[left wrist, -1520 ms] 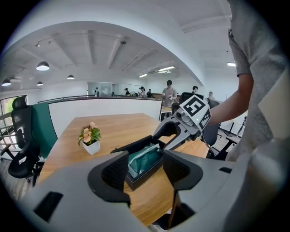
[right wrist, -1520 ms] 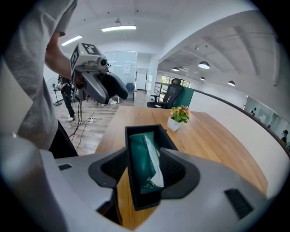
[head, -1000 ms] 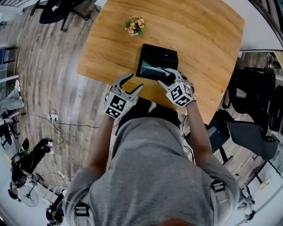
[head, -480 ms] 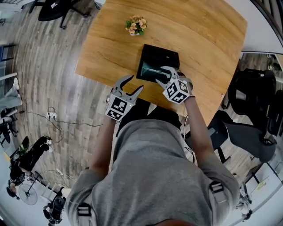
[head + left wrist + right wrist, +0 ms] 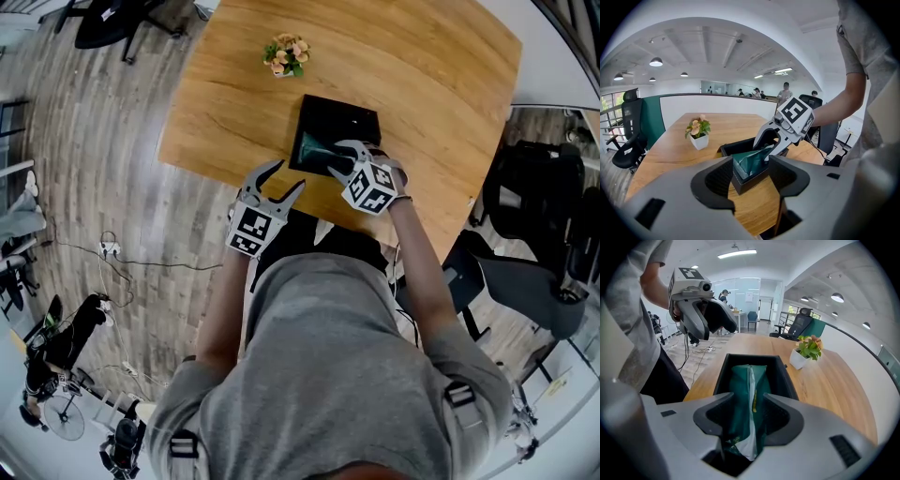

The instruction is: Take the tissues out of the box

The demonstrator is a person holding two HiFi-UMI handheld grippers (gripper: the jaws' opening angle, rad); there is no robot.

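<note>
The right tongs (image 5: 749, 416), their 2 jaws just closing in, are pinching the top of the green tissue pack (image 5: 743, 390), which is sitting in the black box (image 5: 723, 373) on the table (image 5: 422, 75). The box walls are hiding the pack's lower part. The left tongs (image 5: 751, 164) are hanging apart near the table's edge, gripping nothing.

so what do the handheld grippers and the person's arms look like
Both the left gripper and right gripper are light grey plastic with curved, black-lined jaws, each carrying a black-and-white marker cube. No cables visible on them. The person wears a grey short-sleeved T-shirt.
</note>
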